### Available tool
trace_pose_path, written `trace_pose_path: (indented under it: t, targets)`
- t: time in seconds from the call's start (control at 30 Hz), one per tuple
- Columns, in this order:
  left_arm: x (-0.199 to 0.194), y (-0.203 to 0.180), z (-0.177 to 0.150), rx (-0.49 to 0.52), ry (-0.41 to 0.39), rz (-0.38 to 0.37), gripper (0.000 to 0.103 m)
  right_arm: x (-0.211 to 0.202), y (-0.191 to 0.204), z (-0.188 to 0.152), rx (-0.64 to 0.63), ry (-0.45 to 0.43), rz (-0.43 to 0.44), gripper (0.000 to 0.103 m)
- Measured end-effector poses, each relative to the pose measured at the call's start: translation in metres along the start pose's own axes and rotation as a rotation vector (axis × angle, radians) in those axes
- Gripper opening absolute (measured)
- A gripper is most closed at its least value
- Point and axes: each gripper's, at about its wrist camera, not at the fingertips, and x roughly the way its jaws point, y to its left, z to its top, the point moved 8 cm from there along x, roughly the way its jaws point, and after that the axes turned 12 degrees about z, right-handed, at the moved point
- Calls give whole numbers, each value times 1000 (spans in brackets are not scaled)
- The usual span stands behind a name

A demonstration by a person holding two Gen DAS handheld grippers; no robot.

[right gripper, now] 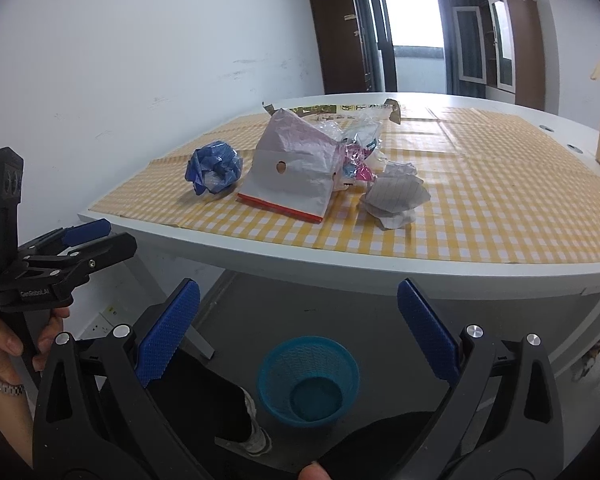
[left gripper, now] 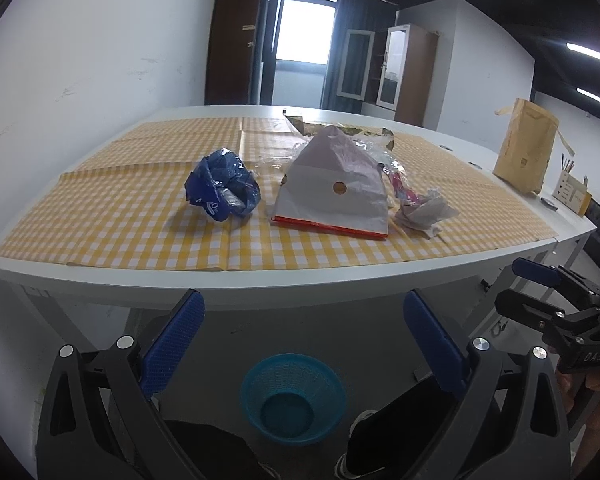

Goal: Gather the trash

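Left claw (left gripper: 302, 312) spread wide, empty, held short of the table (left gripper: 260, 284) edge. Right claw (right gripper: 298, 300) likewise spread, empty, beside it. Ahead of both, on the checked cloth (left gripper: 120, 216): blue wad (left gripper: 223, 186) to the left, white bag (left gripper: 336, 192) with red strip dead ahead, crumpled paper (left gripper: 426, 212) to the right, clear wrappers (right gripper: 356, 136) behind the bag. Below, between the fingers, on the floor: blue bin (left gripper: 293, 398), upright, nothing seen inside. Brown bag (left gripper: 526, 148) far right on the table, well apart from the trash.
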Motion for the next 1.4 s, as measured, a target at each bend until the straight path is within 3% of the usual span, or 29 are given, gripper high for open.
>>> trace_pose_path:
  t: [0.63, 1.4]
  targets:
    - [-5, -7, 1, -3, -17, 0, 97, 2, -9, 6, 55, -14, 10, 94]
    - [4, -3, -5, -31, 21, 10, 97, 3, -8, 7, 51, -12, 2, 94]
